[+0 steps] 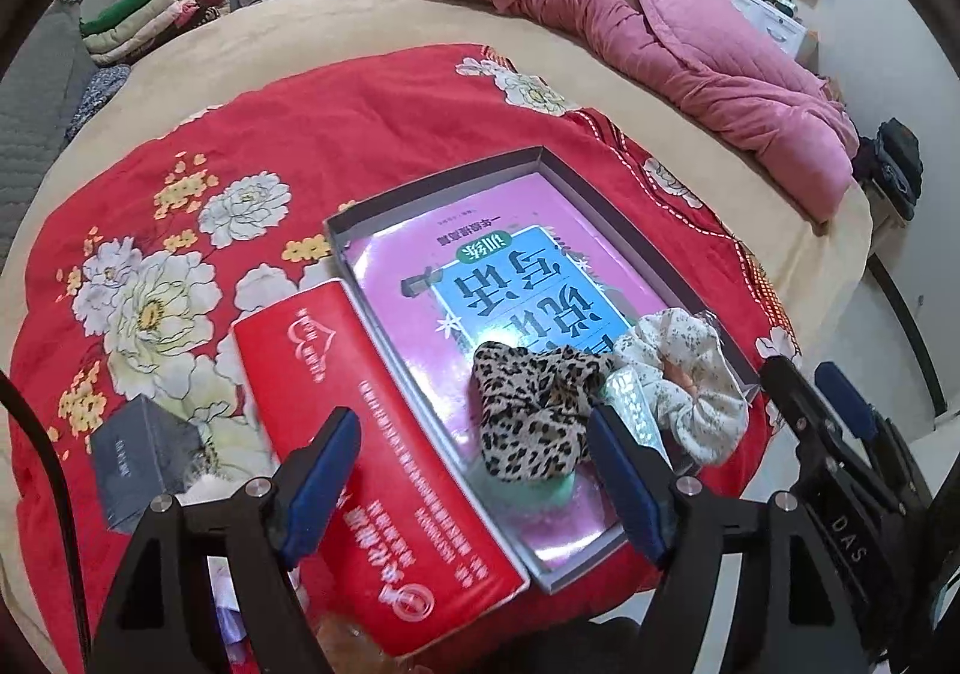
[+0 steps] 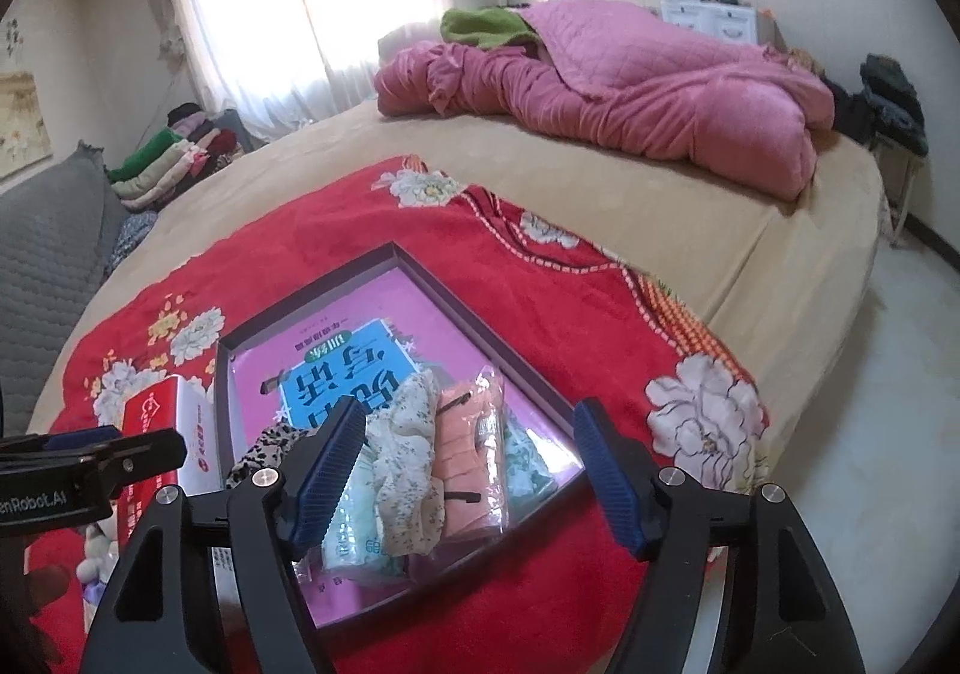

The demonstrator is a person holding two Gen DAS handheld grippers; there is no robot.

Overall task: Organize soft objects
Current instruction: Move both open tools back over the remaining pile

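A shallow dark tray (image 1: 432, 185) lies on a red flowered cloth (image 1: 360, 122), with a pink book as its floor. A leopard-print scrunchie (image 1: 528, 416) and a cream floral scrunchie (image 1: 690, 374) lie in the tray's near end. My left gripper (image 1: 474, 485) hangs open above the leopard one, and nothing is pressed between its pads. In the right wrist view my right gripper (image 2: 468, 470) stands open over the floral scrunchie (image 2: 408, 464), a wrapped pink soft item (image 2: 468, 446) and a mint packet (image 2: 348, 530), gripping none of them. The leopard scrunchie (image 2: 264, 449) shows at the left.
A red carton (image 1: 384, 464) lies along the tray's left side, and a small grey box (image 1: 141, 452) sits further left. A pink quilt (image 1: 690, 44) is heaped on the far side of the beige bed. Folded clothes (image 1: 150, 8) are stacked at the back left. Floor lies to the right.
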